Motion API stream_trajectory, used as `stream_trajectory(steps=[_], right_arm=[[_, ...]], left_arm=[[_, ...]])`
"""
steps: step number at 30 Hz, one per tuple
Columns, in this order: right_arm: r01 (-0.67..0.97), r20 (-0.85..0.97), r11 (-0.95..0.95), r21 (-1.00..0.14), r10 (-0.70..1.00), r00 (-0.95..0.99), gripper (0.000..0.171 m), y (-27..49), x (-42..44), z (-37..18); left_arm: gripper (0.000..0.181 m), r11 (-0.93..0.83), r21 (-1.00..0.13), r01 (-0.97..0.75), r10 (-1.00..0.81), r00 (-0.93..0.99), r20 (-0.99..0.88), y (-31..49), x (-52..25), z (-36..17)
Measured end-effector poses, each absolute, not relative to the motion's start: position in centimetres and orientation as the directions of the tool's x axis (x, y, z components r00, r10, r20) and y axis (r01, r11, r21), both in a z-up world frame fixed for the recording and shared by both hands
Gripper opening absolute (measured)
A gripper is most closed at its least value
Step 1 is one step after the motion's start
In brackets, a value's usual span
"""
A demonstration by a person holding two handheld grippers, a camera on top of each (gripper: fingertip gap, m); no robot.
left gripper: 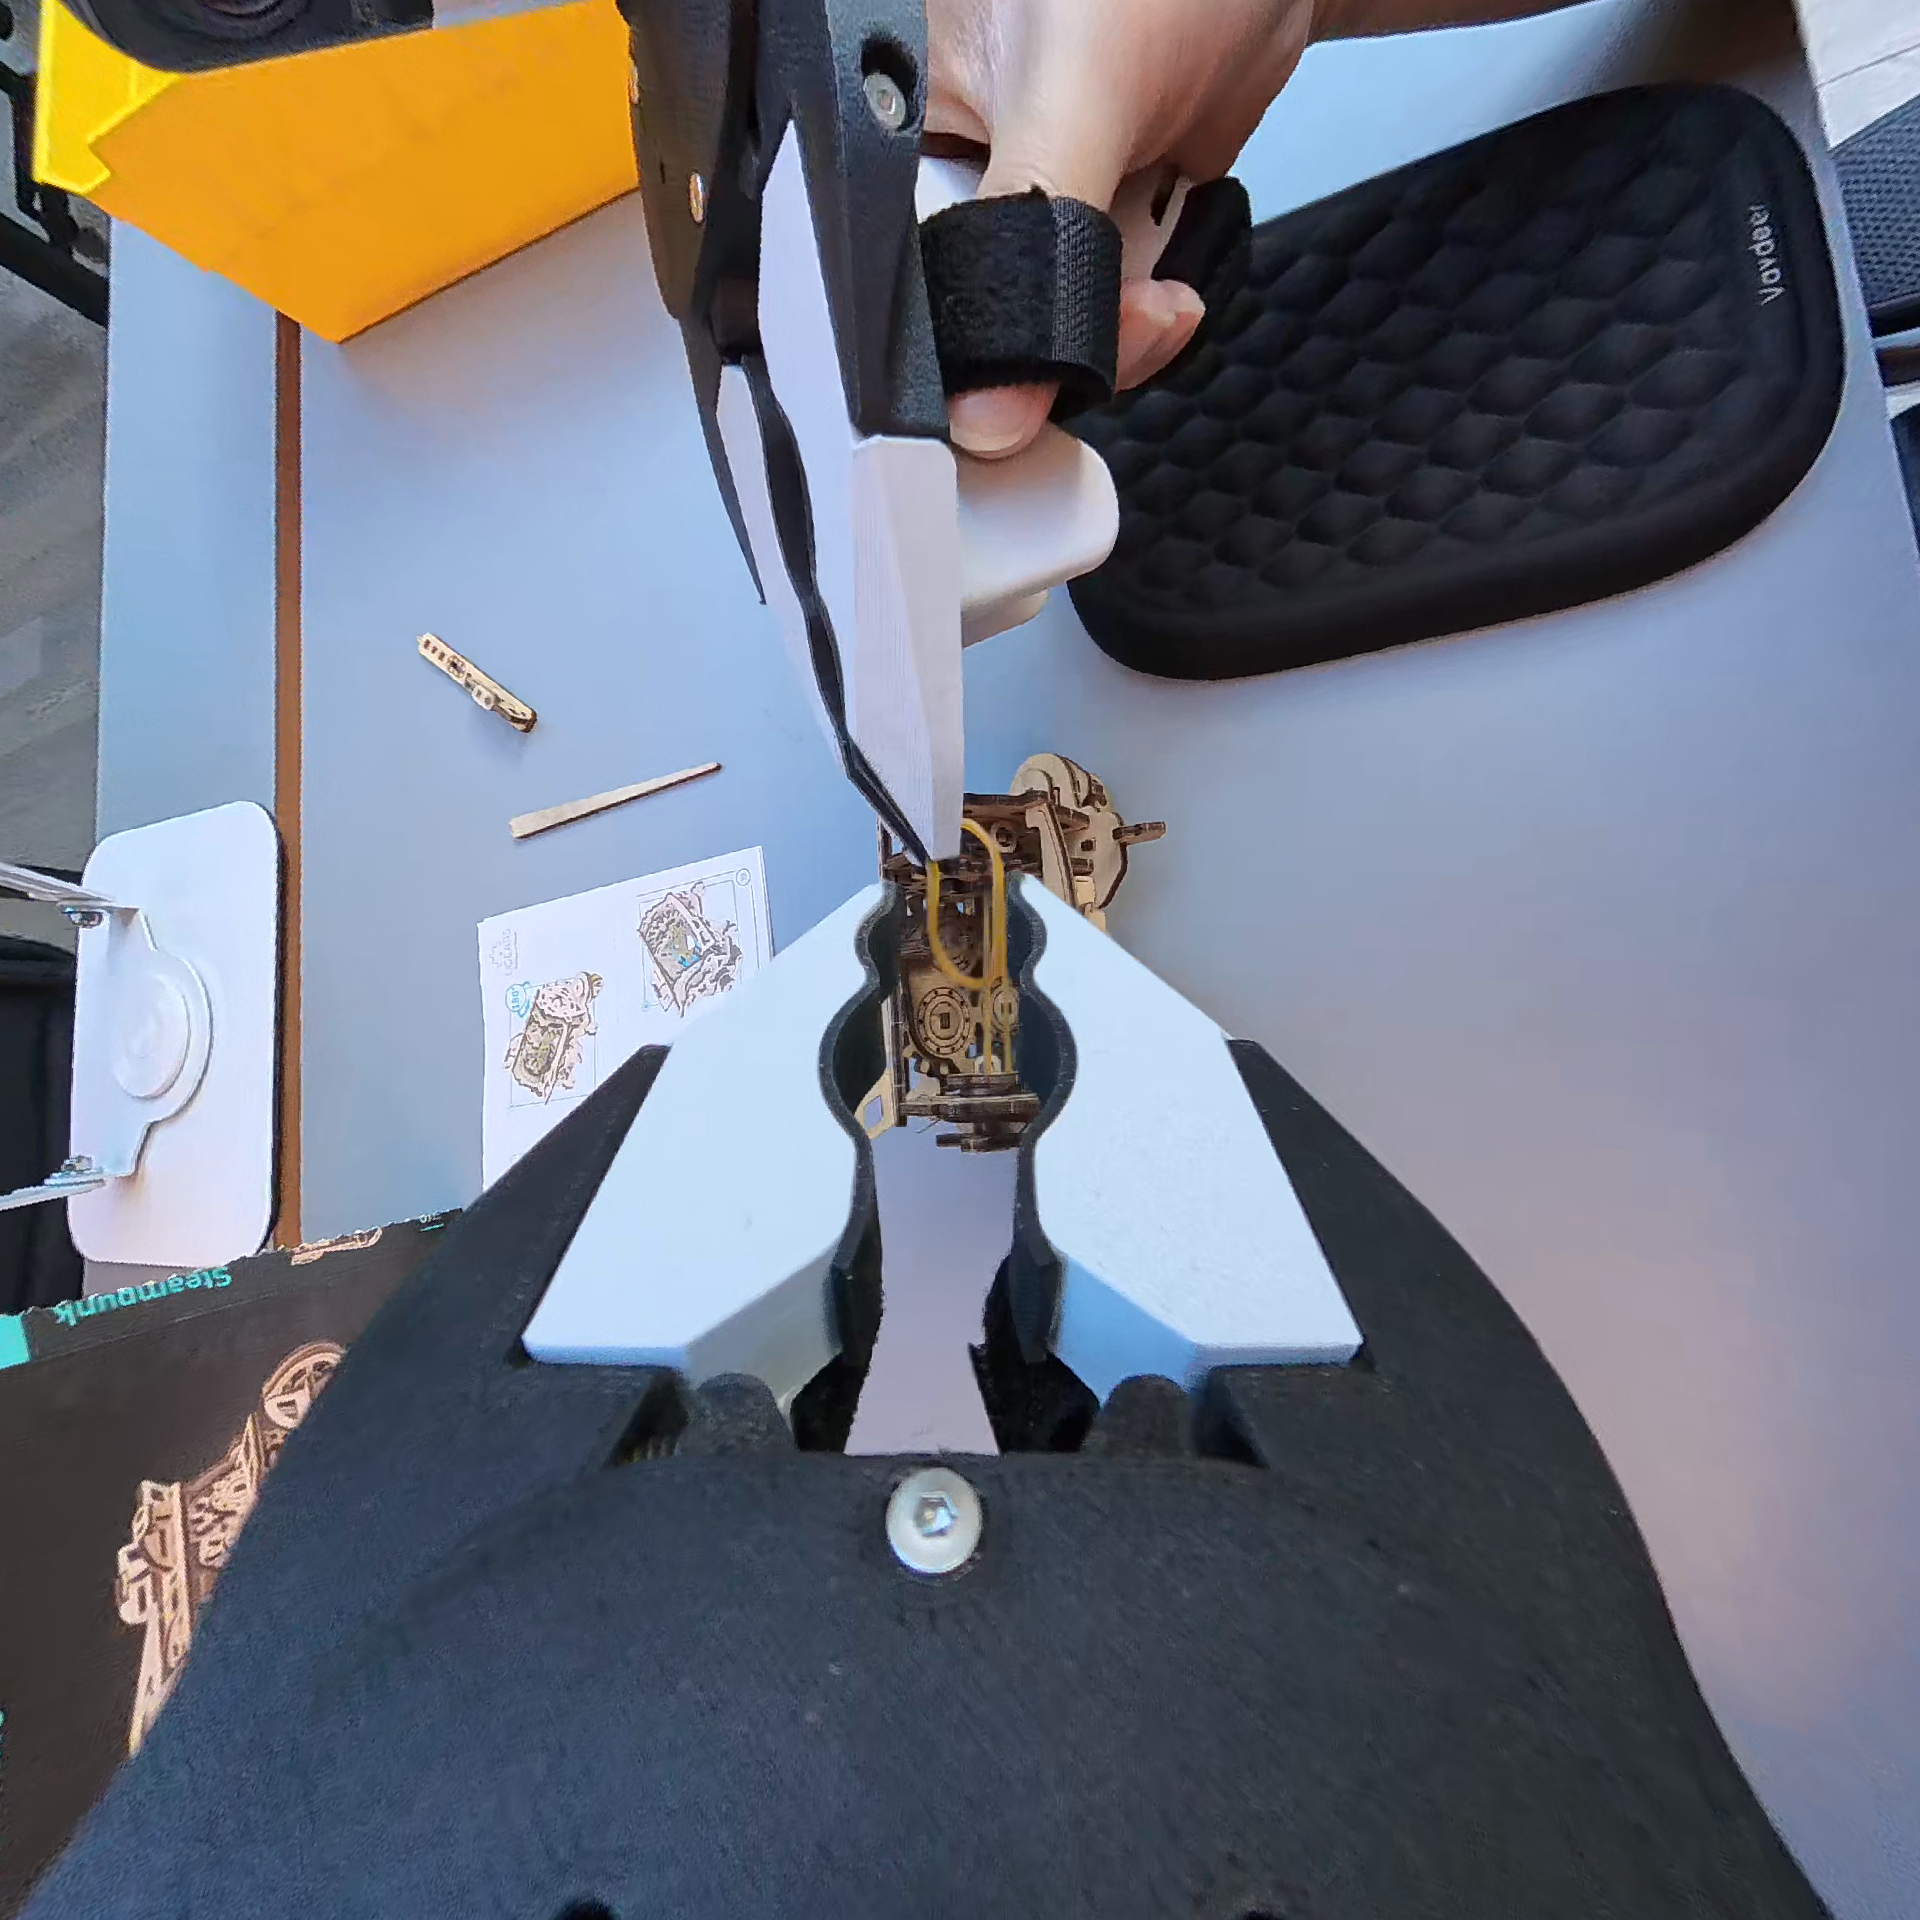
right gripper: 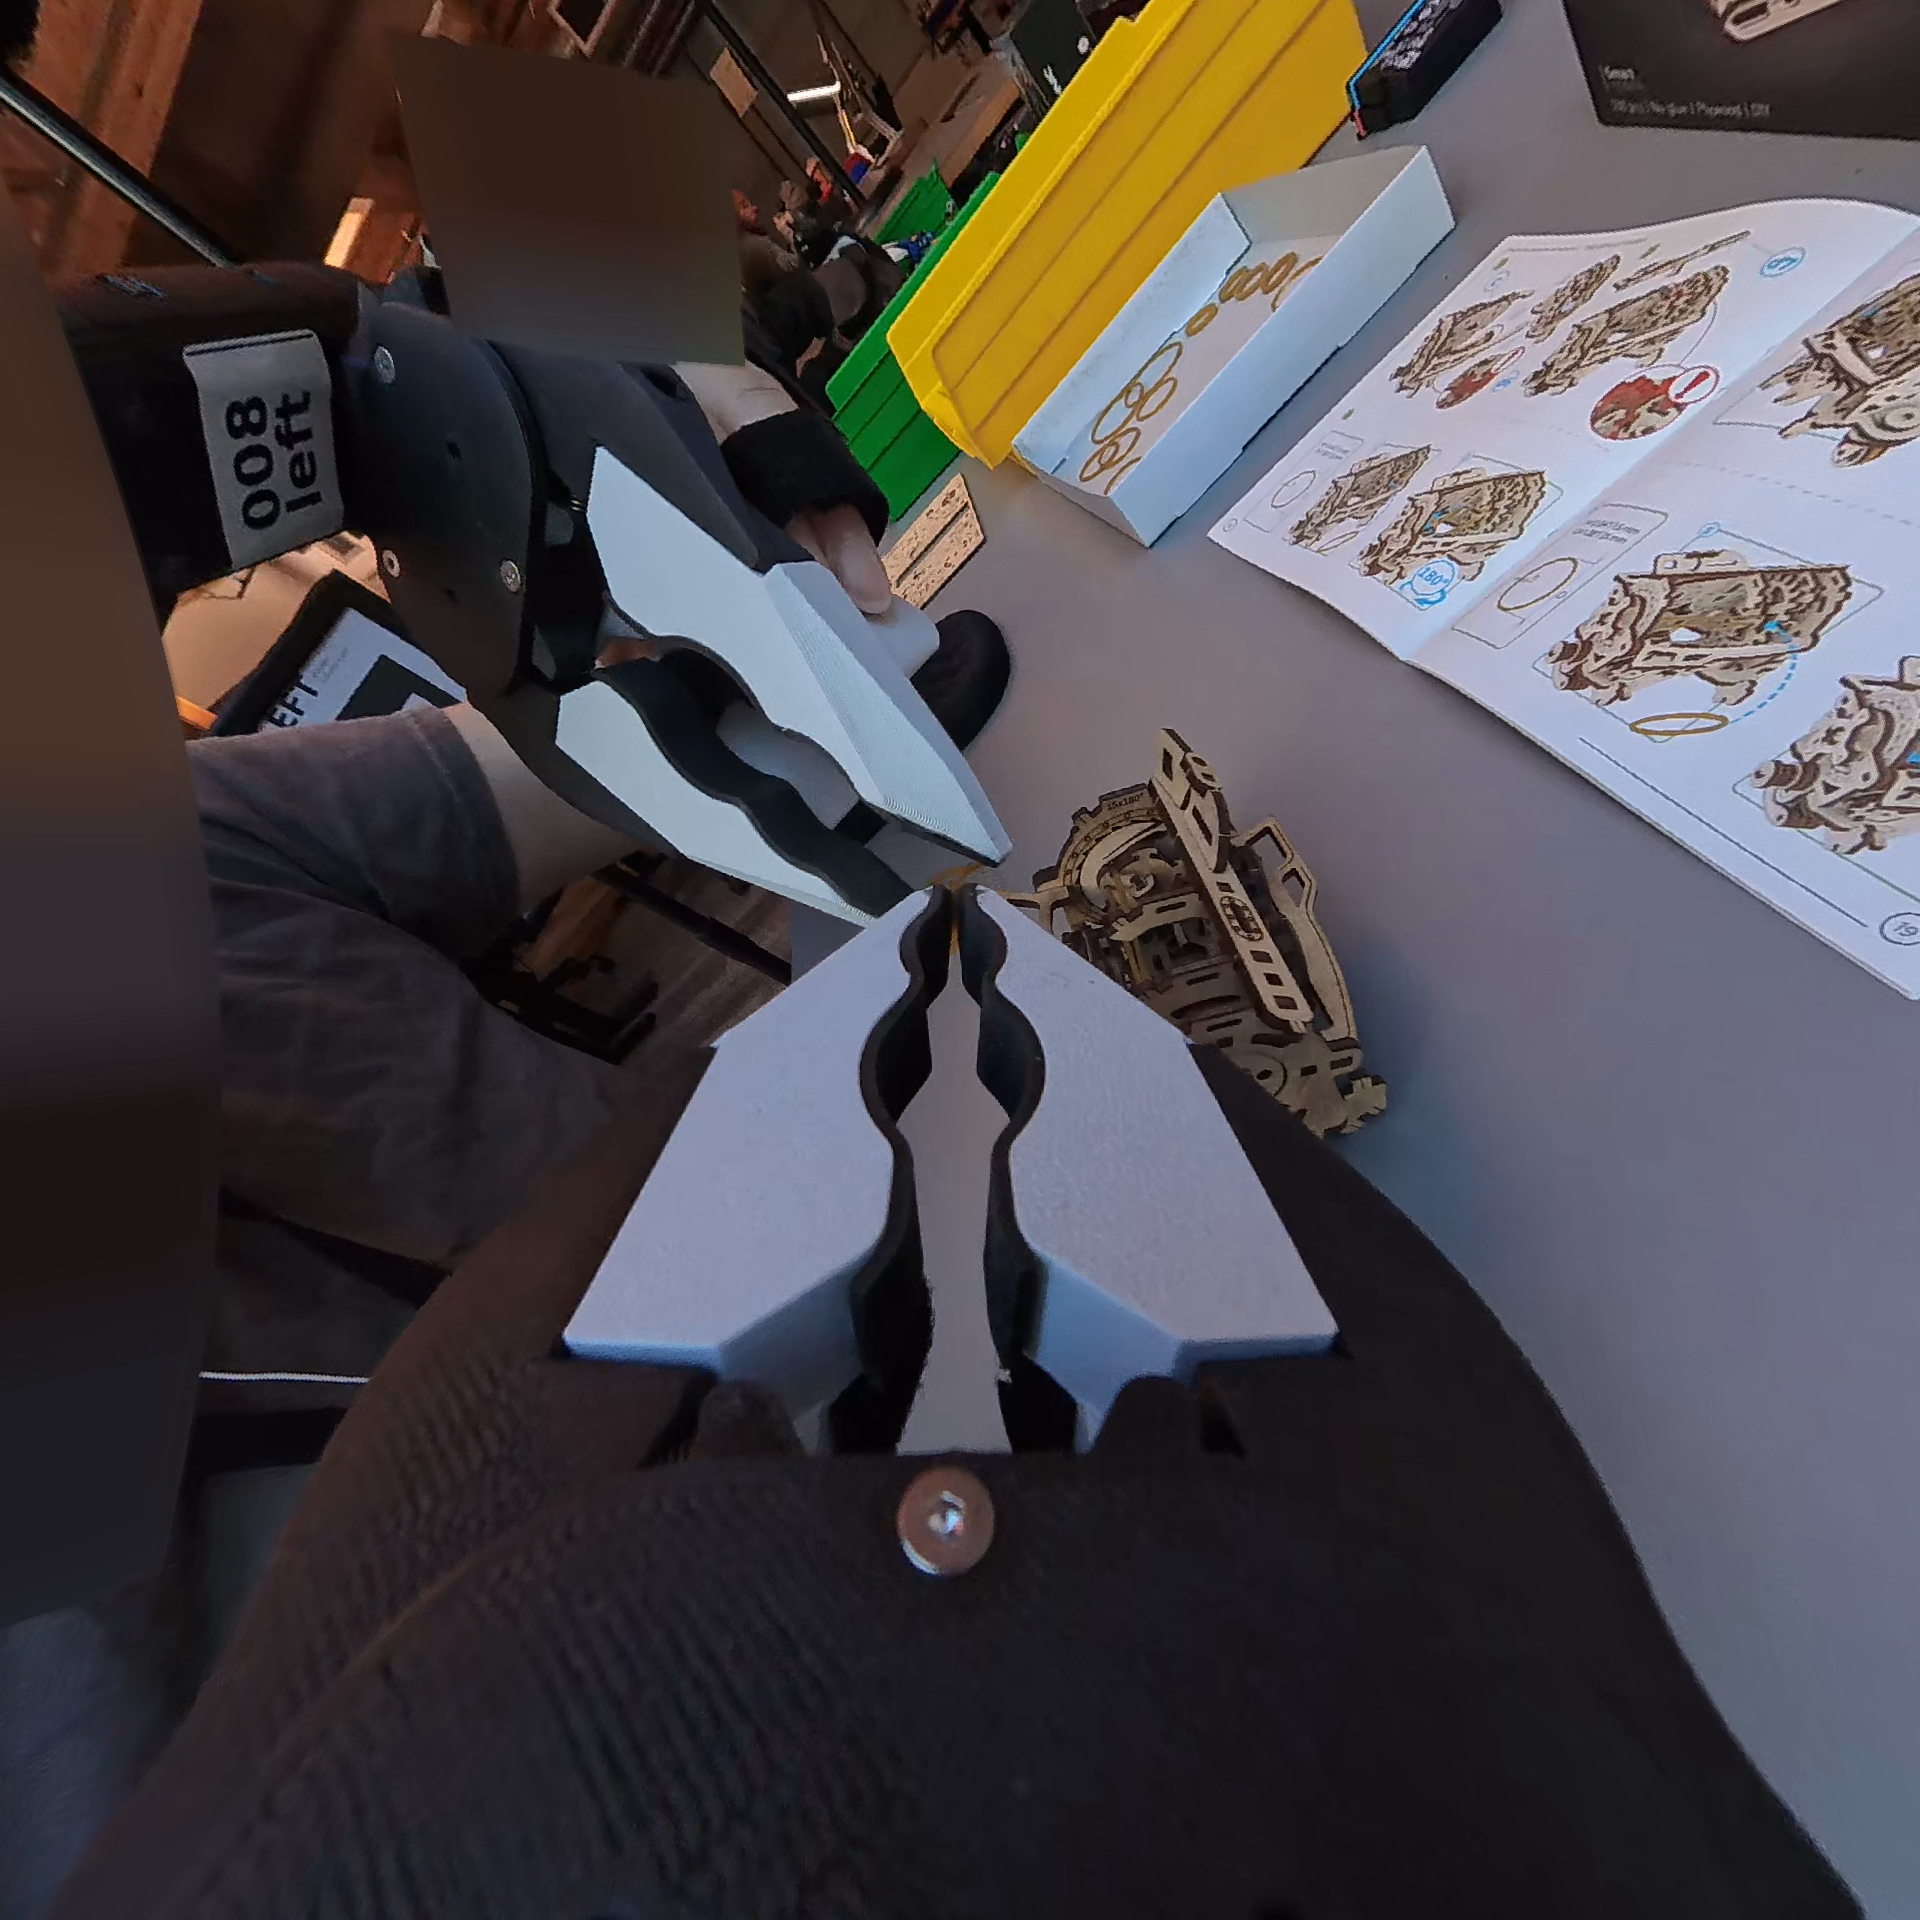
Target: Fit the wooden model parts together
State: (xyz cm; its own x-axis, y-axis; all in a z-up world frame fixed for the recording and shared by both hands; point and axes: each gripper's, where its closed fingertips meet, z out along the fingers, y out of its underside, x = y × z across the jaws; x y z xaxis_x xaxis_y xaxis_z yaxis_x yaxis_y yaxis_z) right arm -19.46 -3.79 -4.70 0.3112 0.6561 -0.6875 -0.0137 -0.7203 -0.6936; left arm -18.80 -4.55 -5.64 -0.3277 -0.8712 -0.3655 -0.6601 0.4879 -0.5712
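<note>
The wooden model point(left gripper: 966, 1029) lies on its side on the grey table and shows through the gap between my left gripper's jaws; it also shows in the right wrist view point(right gripper: 1195, 935). My left gripper point(left gripper: 954, 899) stands open over the model's near end and also shows in the right wrist view point(right gripper: 943, 884). I cannot tell whether its fingers touch the wood. A yellow rubber band point(left gripper: 995, 914) loops over the model. My right gripper point(right gripper: 954, 909) is shut on the band point(right gripper: 954, 873). In the left wrist view it point(left gripper: 925, 852) reaches in from above.
An instruction sheet point(right gripper: 1621, 582) lies to the right of the model. A white tray of rubber bands point(right gripper: 1247, 343), a yellow bin point(right gripper: 1122, 187) and a green bin point(right gripper: 894, 312) stand behind. A black pad point(left gripper: 1455, 395), two loose wooden pieces point(left gripper: 476, 683) point(left gripper: 613, 800) and a black box point(left gripper: 125, 1455) lie around. Left and right tips are no more than a few centimetres apart.
</note>
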Motion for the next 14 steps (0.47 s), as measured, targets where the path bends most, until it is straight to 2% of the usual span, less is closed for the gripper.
stream_trajectory(steps=[1,7,14], right_arm=[[-0.02,-0.692,-0.723,-0.691,0.653,0.308,0.0,-3.74,-19.43,-4.59],[-0.035,-0.702,-0.729,-0.684,0.645,0.302,0.0,-3.6,-19.39,-4.4],[-0.069,-0.702,-0.722,-0.688,0.639,0.314,0.0,-3.29,-19.17,-3.94]], left_arm=[[0.017,0.485,-0.58,-0.655,-0.874,-0.331,-0.357,-4.72,-18.87,-5.46],[0.022,0.477,-0.593,-0.648,-0.878,-0.325,-0.351,-5.06,-18.77,-5.27],[0.034,0.372,-0.648,-0.664,-0.928,-0.244,-0.283,-4.91,-18.14,-5.29]])
